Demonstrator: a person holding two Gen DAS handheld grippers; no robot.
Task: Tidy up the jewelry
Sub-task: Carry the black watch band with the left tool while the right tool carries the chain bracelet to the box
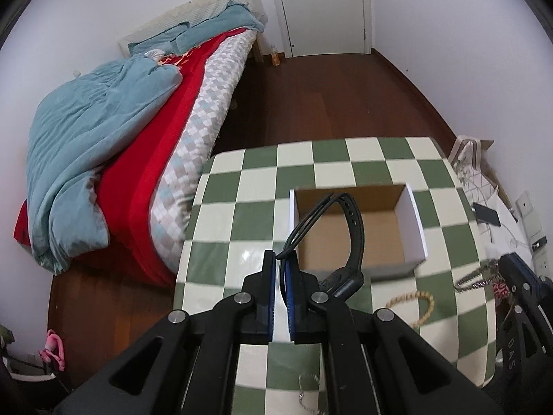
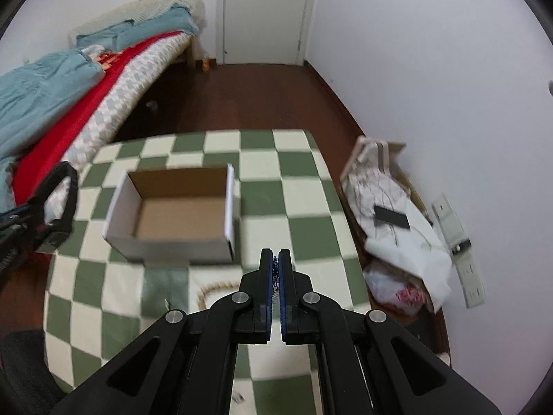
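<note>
My left gripper is shut on the strap of a black wristwatch, held above the table just before the near-left corner of an open, empty cardboard box. The box also shows in the right wrist view. My right gripper is shut on a thin metal chain, held above the table in front of the box. The chain hangs in the left wrist view. A beige bead bracelet lies on the green-and-white checked table.
A small silver chain lies near the table's front edge. A bed with blue and red covers stands to the left. A pile of bags with a phone lies on the floor at the right wall. A door is at the back.
</note>
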